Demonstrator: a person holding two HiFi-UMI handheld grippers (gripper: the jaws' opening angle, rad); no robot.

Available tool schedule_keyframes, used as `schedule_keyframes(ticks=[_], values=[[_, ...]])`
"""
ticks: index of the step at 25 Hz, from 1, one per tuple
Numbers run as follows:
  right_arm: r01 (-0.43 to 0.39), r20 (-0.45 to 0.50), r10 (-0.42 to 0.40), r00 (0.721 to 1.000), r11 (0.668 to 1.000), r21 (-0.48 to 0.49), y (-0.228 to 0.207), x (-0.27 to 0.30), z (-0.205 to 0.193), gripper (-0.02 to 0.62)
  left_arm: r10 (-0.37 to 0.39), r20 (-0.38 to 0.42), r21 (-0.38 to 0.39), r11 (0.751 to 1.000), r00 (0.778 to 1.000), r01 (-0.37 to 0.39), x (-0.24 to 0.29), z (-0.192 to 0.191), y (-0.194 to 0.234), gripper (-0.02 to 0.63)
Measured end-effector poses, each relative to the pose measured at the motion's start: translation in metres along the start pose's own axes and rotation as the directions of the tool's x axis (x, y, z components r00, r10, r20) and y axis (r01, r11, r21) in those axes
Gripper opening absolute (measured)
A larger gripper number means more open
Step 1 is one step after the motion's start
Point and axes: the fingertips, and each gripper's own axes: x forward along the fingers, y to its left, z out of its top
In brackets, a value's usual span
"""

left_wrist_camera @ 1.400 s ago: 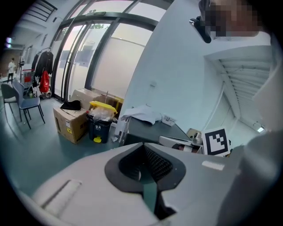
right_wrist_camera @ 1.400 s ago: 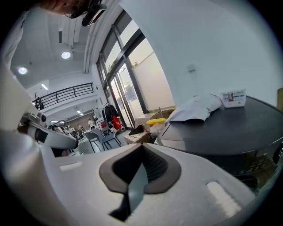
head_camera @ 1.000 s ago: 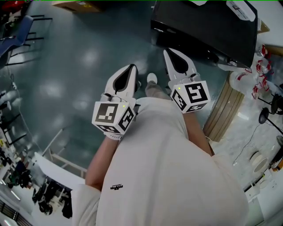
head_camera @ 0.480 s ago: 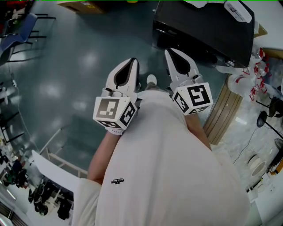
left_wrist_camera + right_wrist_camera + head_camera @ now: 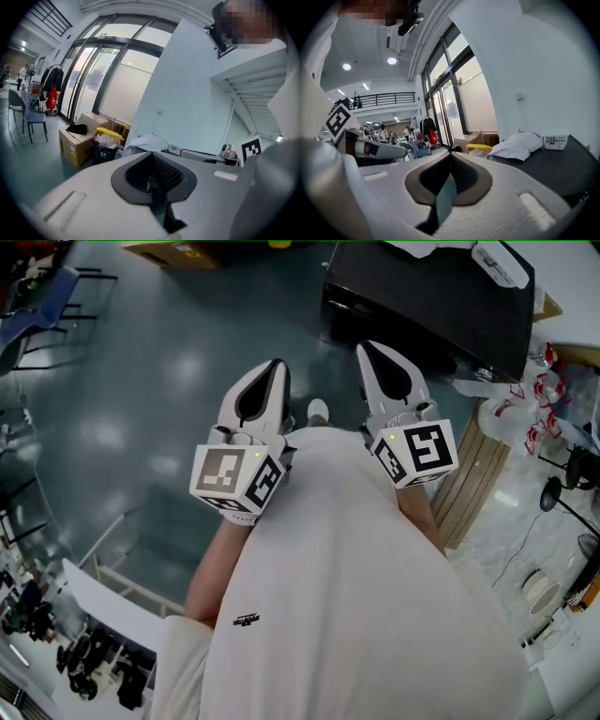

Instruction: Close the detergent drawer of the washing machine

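No washing machine or detergent drawer shows in any view. I hold both grippers close in front of a white shirt, pointing away from the body over a grey-blue floor. In the head view my left gripper (image 5: 277,367) has its white jaws closed together with nothing between them. My right gripper (image 5: 367,348) beside it looks the same, its tips reaching toward the edge of a black table (image 5: 441,296). In the left gripper view the left gripper (image 5: 152,157) points at a white wall and windows. The right gripper (image 5: 450,158) has its jaws meeting in the right gripper view.
A black table (image 5: 555,171) carries a white cloth (image 5: 518,140) and a white tub (image 5: 555,139). Cardboard boxes (image 5: 75,140) and a bin with a yellow bag (image 5: 107,143) stand by the windows. A chair (image 5: 30,117) is at far left. A ribbed wooden drum (image 5: 478,474) stands at right.
Both grippers have drifted slightly up in the head view, the right one a little to the right. Their jaws have stayed closed.
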Motion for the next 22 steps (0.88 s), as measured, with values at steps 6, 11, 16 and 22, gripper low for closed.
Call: schedule_keyframes(ticks=[6,11,16,22], values=[[0.000,0.006,0.000,1.000,1.000,-0.009,-0.001,-0.007,0.006,-0.008,-0.003,0.017,0.009,1.000,1.000,0.003,-0.002,0.006,-0.002,0.016],[-0.008,0.011,0.008,1.000,1.000,-0.026,-0.001,-0.008,0.011,-0.008,0.003,0.022,0.013,1.000,1.000,-0.003,-0.002,0.007,-0.004,0.016],[-0.022,0.010,0.022,1.000,0.999,-0.031,-0.002,-0.006,0.011,-0.008,0.005,0.025,0.020,1.000,1.000,-0.006,0.001,0.008,-0.006,0.015],[-0.019,0.015,0.019,1.000,0.999,-0.029,-0.003,-0.003,0.014,-0.008,-0.001,0.024,0.030,1.000,1.000,0.001,0.003,0.012,-0.007,0.015]])
